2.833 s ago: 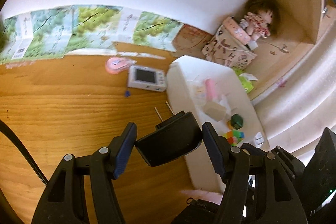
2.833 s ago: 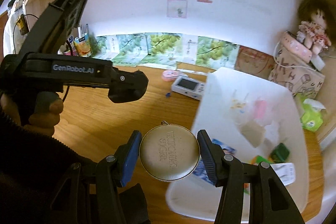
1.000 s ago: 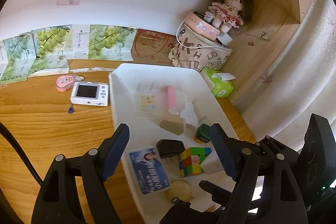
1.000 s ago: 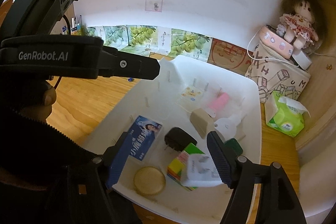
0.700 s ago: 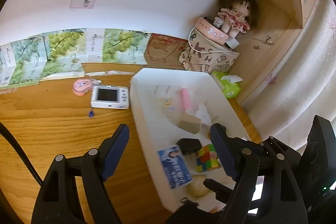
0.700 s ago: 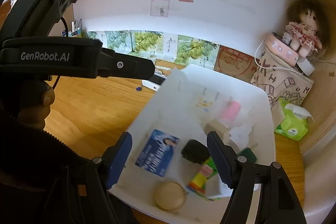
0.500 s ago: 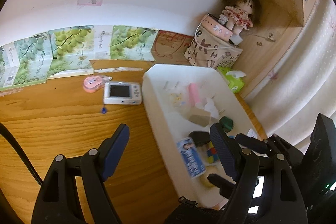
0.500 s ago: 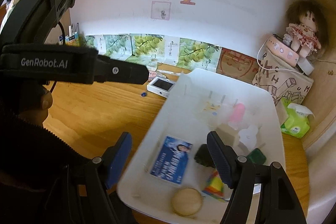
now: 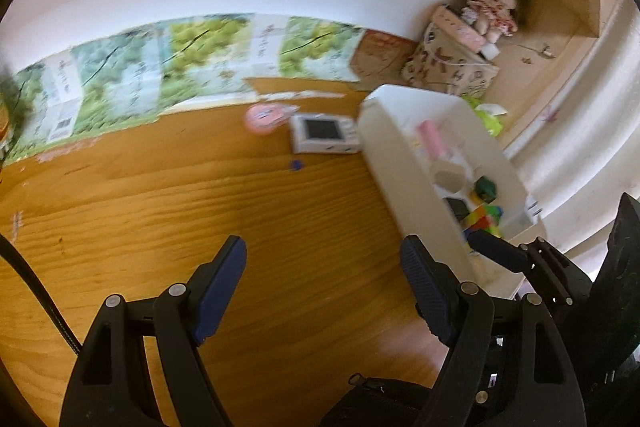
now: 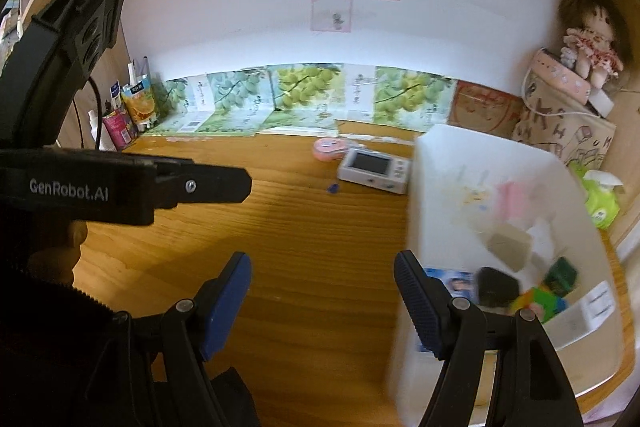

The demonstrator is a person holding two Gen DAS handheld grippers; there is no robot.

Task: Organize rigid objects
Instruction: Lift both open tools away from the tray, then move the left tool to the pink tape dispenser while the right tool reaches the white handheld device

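One white bin (image 10: 440,163), one small white gadget with a screen (image 10: 374,167), one pink round thing (image 10: 328,149) and one doll (image 10: 592,39) are seen; maybe seven blurry things are counted inside the bin.

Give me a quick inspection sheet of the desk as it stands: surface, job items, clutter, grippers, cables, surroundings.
Surface: wooden desk, bare in front of both grippers.
Job's things: white bin at the right holds a black plug, a colour cube, a green block, a pink tube and a card.
Clutter: white handheld device, pink round case and a small blue bit on the desk beside the bin.
Grippers: left gripper and right gripper both open, nothing between the fingers.
Cables: black cable at the left edge.
Surroundings: doll on a patterned box, grape-print cartons along the wall.
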